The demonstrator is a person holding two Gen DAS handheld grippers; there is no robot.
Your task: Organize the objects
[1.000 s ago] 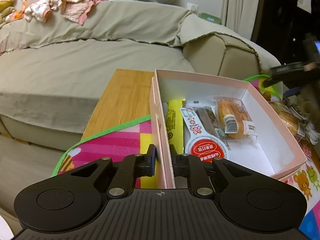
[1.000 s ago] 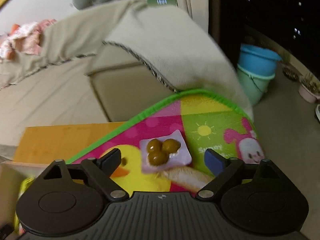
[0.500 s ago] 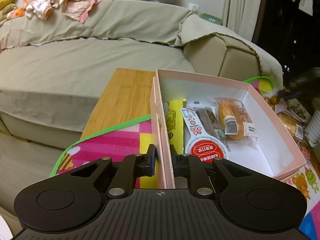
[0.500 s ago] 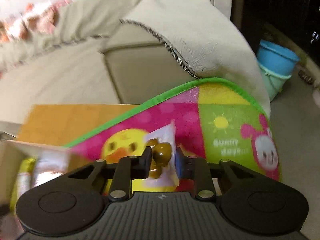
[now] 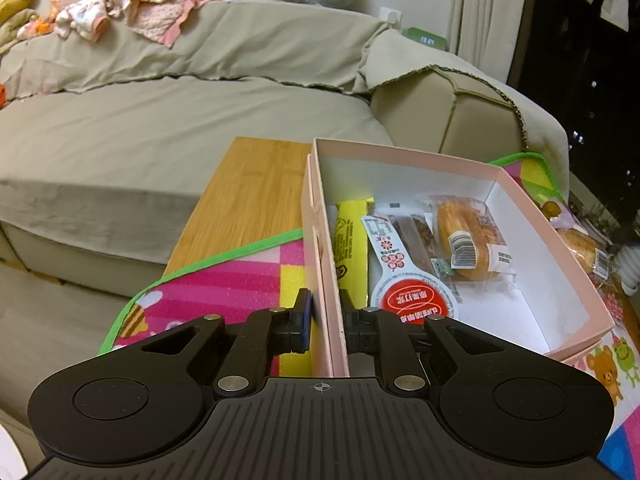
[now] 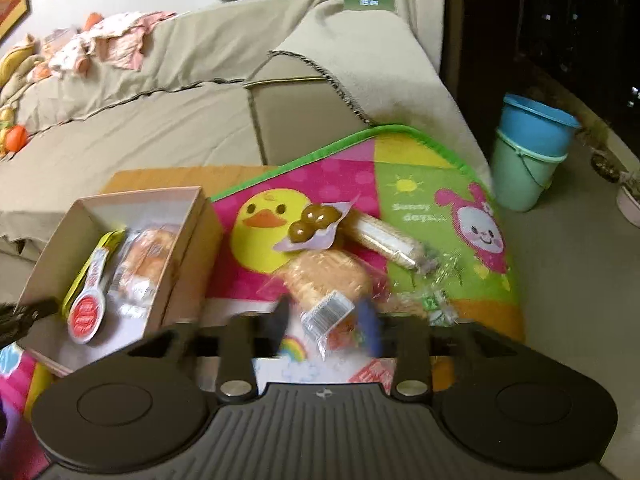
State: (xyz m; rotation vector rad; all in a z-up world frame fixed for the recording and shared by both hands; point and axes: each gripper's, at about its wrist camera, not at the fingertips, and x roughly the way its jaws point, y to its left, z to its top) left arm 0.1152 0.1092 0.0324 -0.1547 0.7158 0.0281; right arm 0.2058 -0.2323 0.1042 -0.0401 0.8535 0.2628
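The left tool point(image 5: 323, 322) clamps the pink box point(image 5: 560, 240) wall. The right tool point(image 6: 326, 326), jaws just opening and empty, straddles the wrapped bun point(image 6: 326, 280); the plum packet point(image 6: 314, 224) lies at twelve o'clock. A hasty pinch may catch only crinkly wrapper.

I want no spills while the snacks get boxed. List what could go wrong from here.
1. The right gripper has just been opening its fingers, with only the wrapper end of the wrapped bread between them; a grip there may slip.
2. The packet of brown balls leans on the wrapped roll beside the bread; dragging the bread could tip it.
3. The left gripper pinches the pink box by one thin wall, which may bend.
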